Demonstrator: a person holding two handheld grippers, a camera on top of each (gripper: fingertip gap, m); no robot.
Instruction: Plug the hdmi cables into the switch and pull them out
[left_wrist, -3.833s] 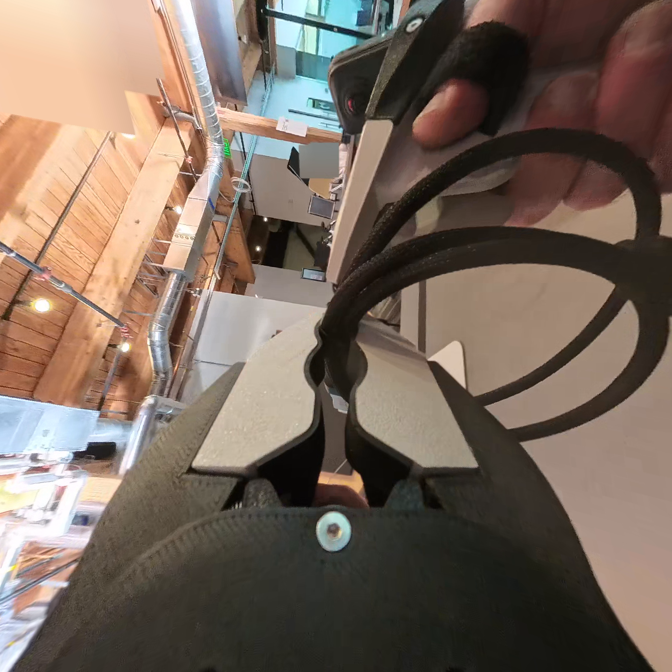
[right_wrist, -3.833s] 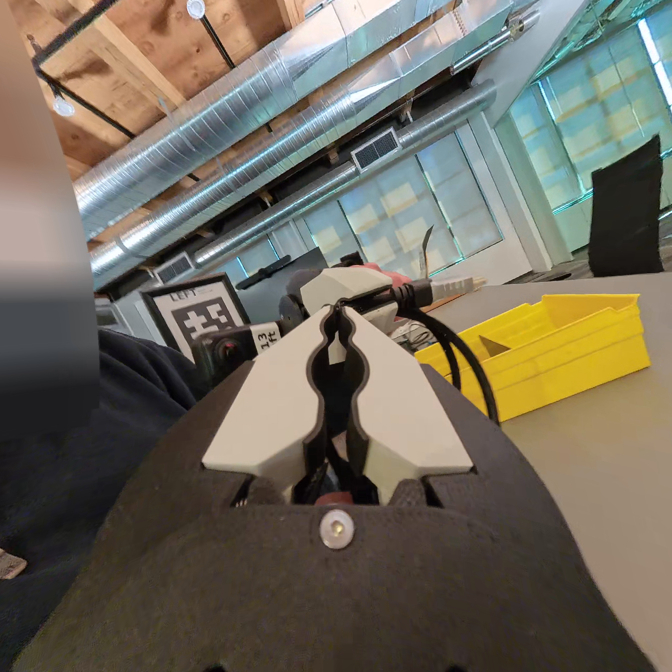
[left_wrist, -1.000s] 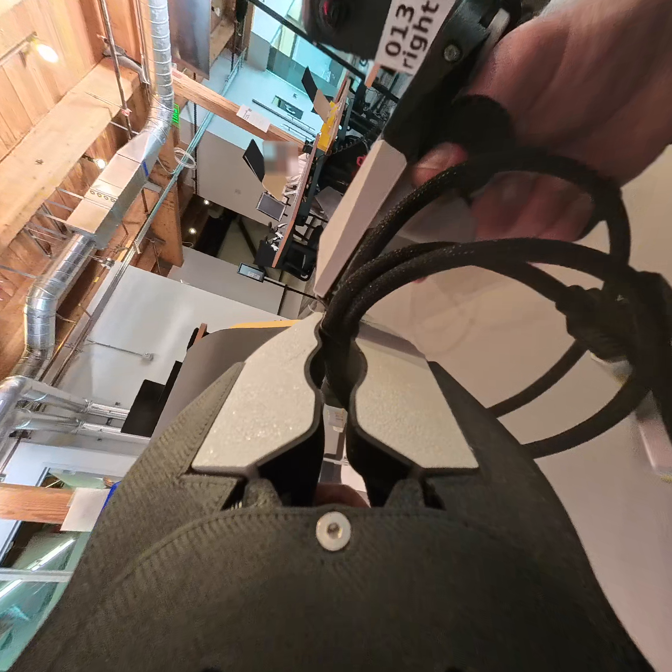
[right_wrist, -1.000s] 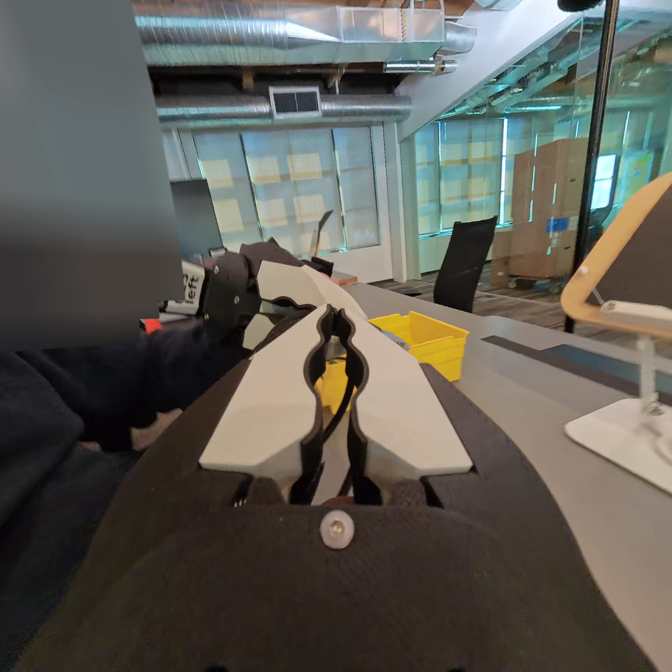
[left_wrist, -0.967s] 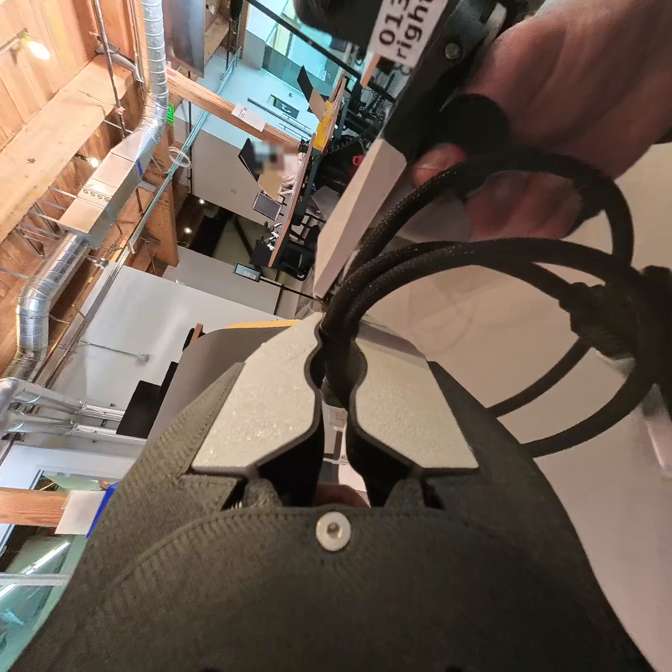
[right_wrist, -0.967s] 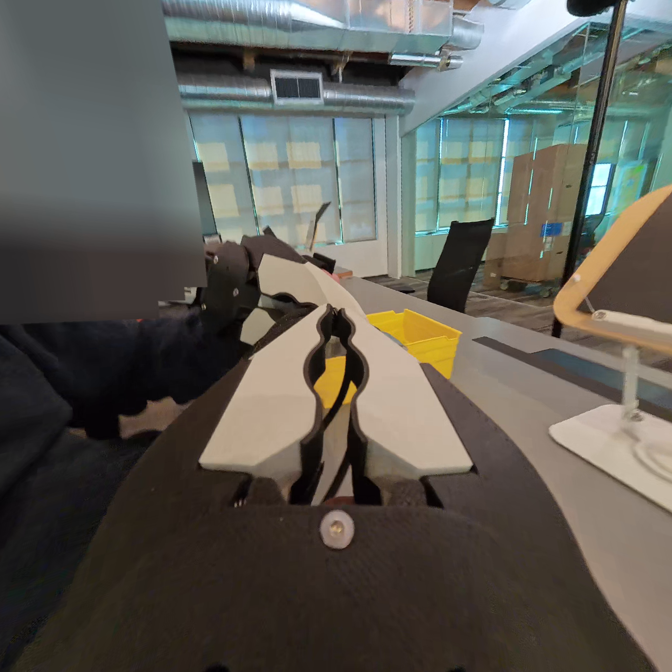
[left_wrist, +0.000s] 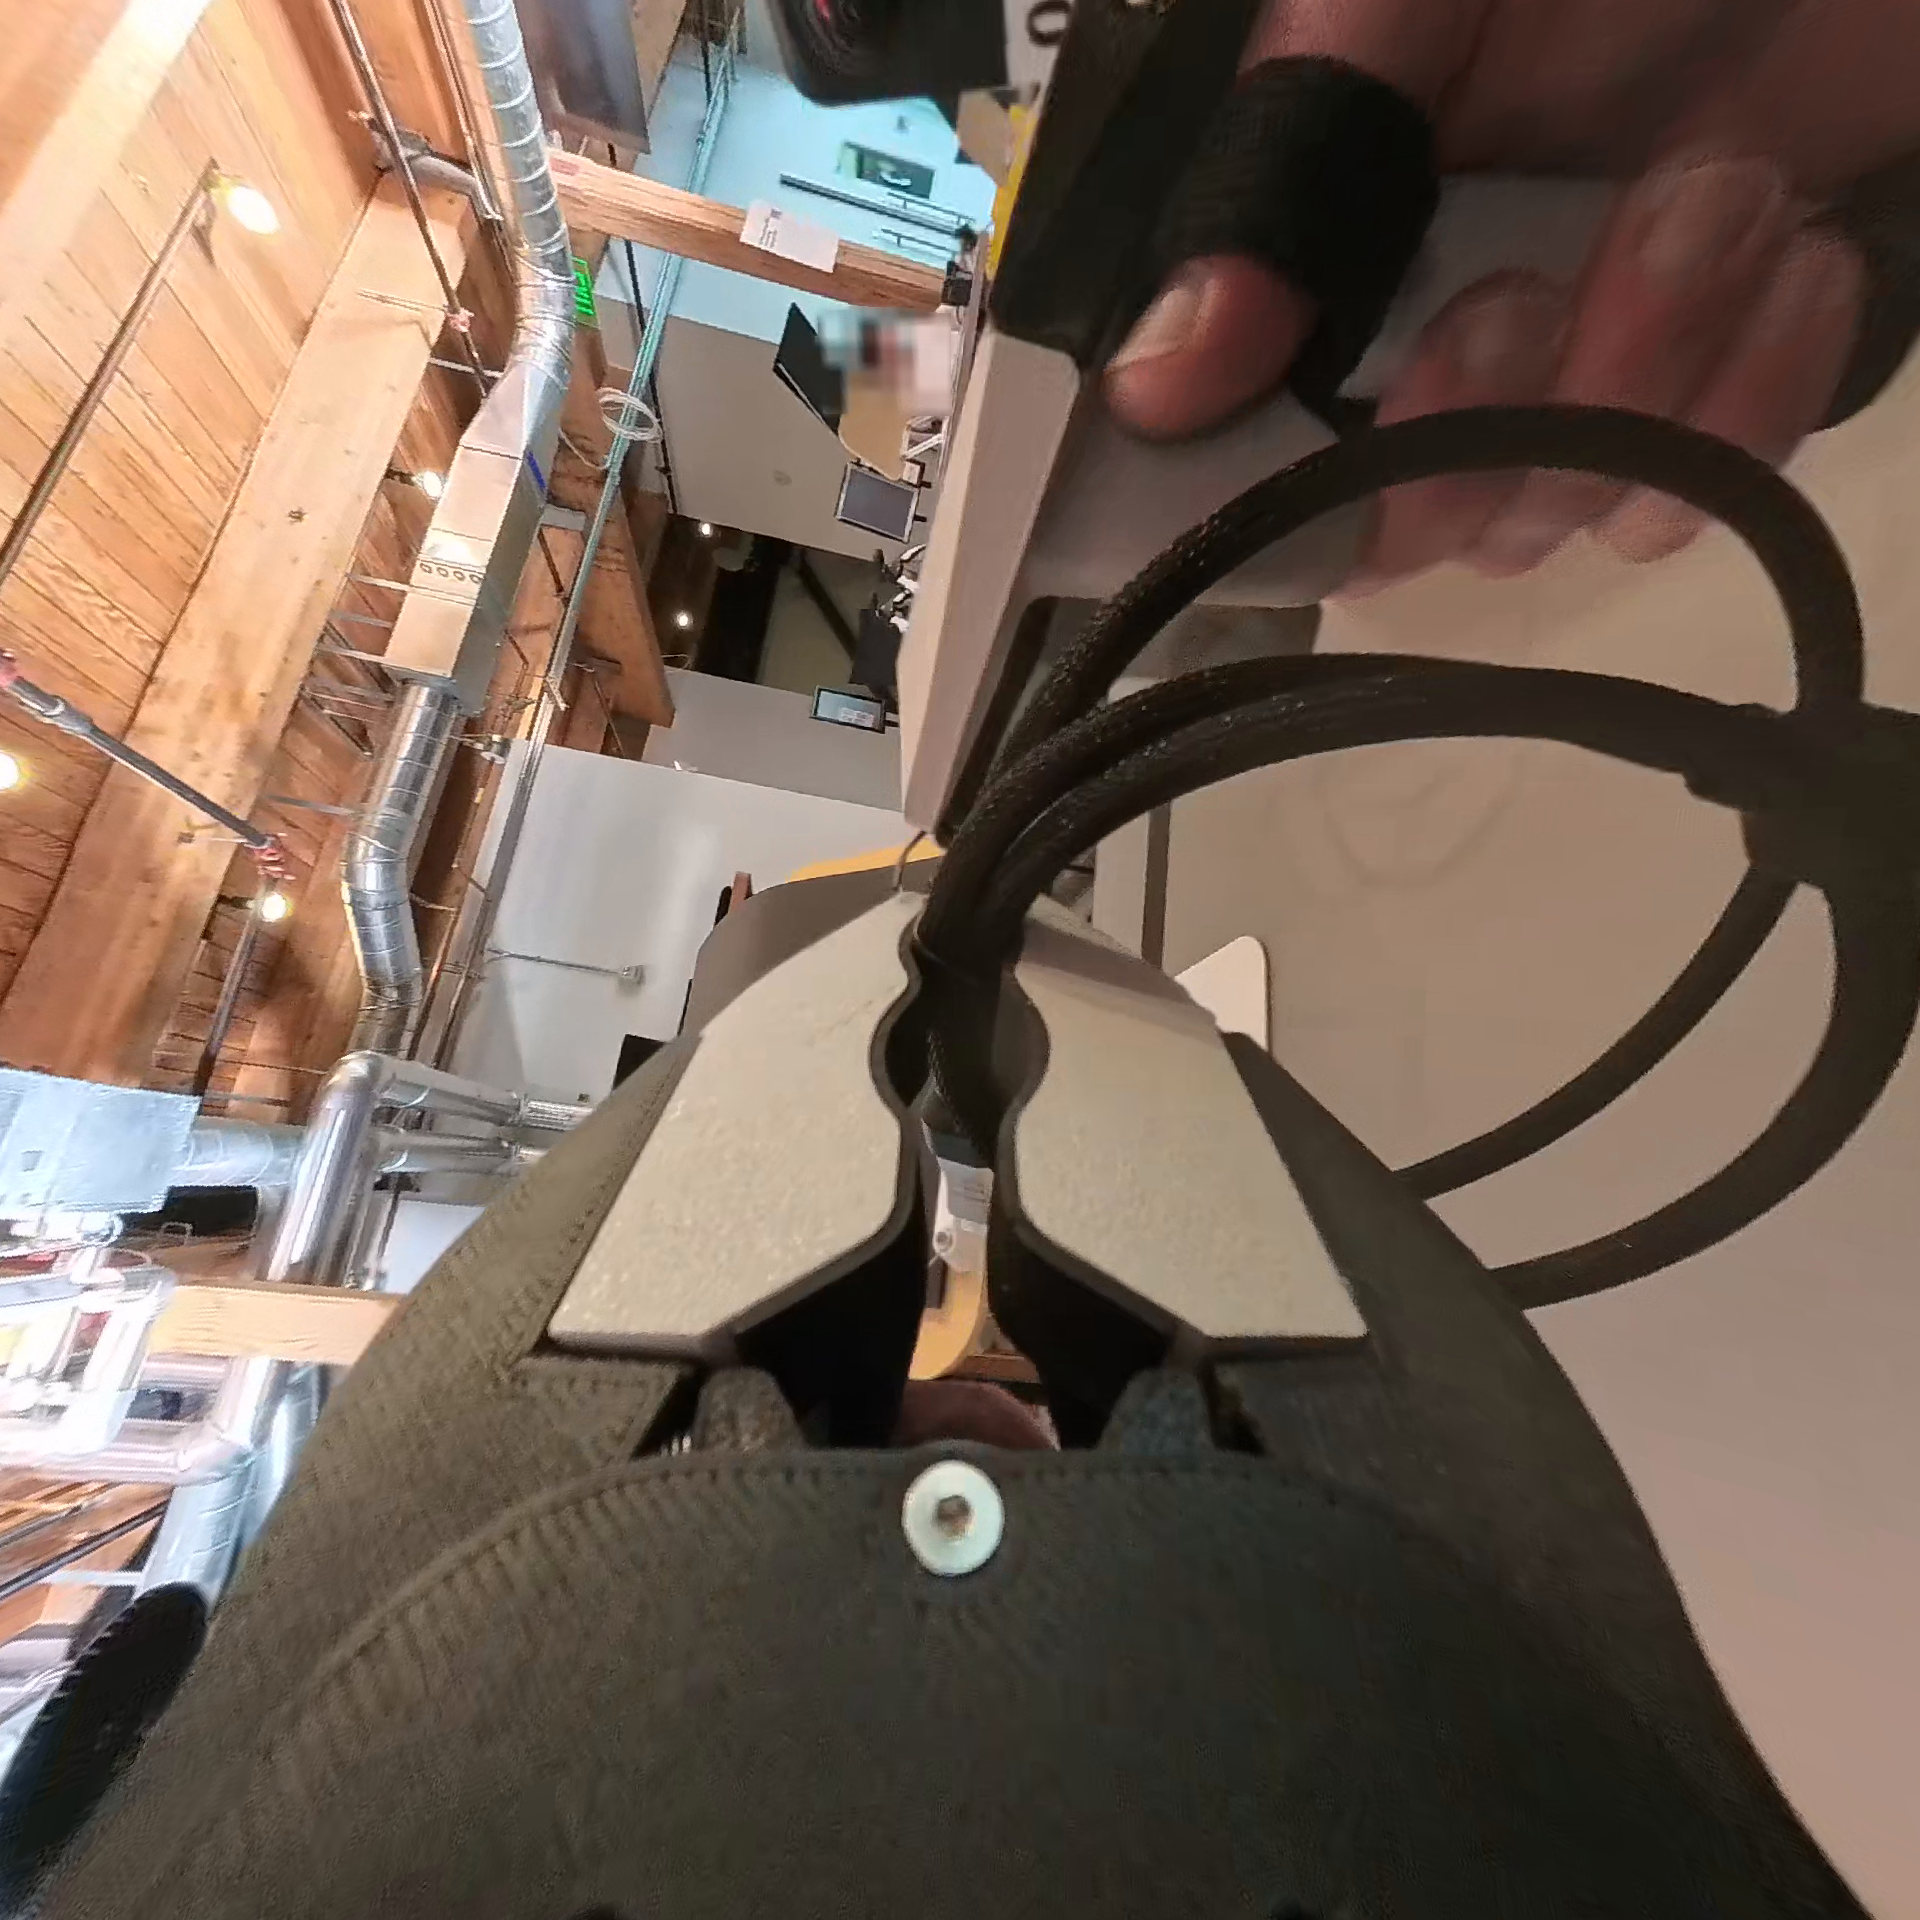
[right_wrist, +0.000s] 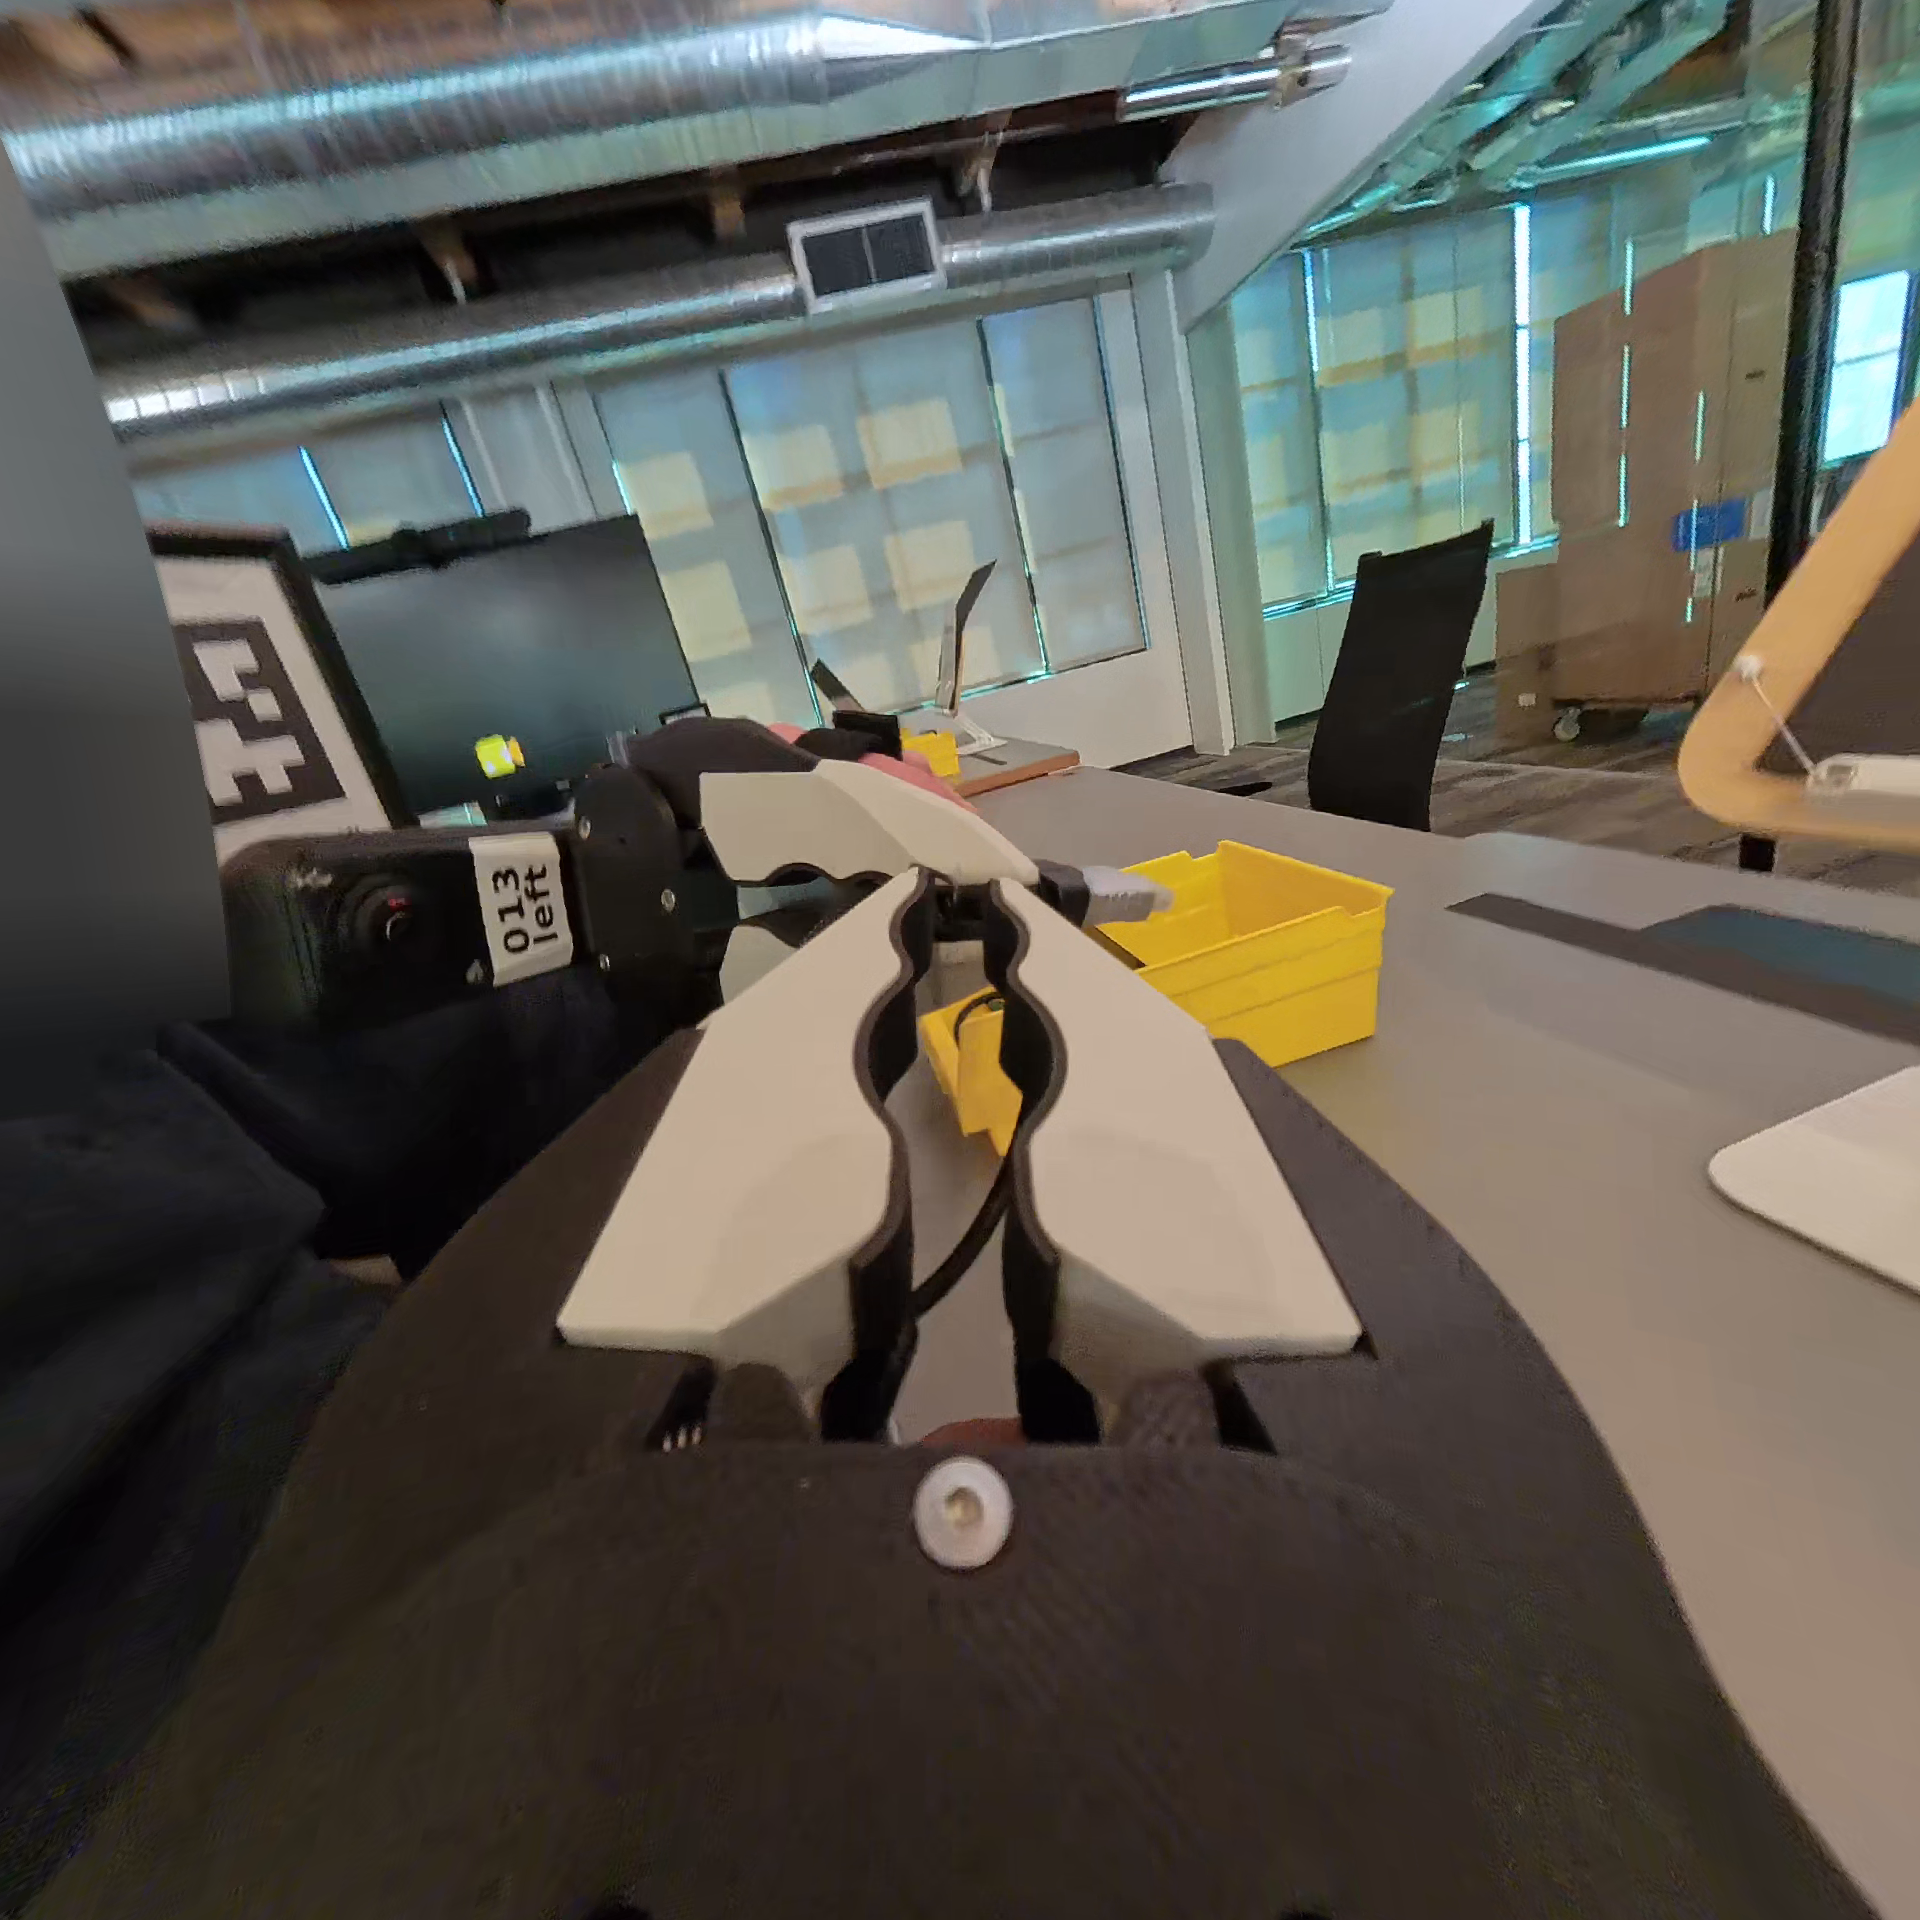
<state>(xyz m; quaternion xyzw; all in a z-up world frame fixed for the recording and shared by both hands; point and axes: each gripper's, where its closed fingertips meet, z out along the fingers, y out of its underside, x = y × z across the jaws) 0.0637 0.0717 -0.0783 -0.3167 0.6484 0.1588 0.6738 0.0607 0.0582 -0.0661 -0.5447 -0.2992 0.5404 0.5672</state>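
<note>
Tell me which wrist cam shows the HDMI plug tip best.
Right wrist view: the grey HDMI plug sticks out past the left gripper, against the yellow bin. Left wrist view shows only black cable loops leaving its closed fingers; the plug tip isn't visible.

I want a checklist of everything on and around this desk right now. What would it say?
Surface: grey table, mostly bare.
Job's things: black HDMI cable, coiled in loops; its grey plug points at the yellow bin; no switch seen.
Clutter: yellow bin; white stand base.
Grippers: left gripper shut on the cable; right gripper tips pinch the cable beside it.
Cables: only that one.
Surroundings: black chair, dark monitor, ceiling ducts.
</note>
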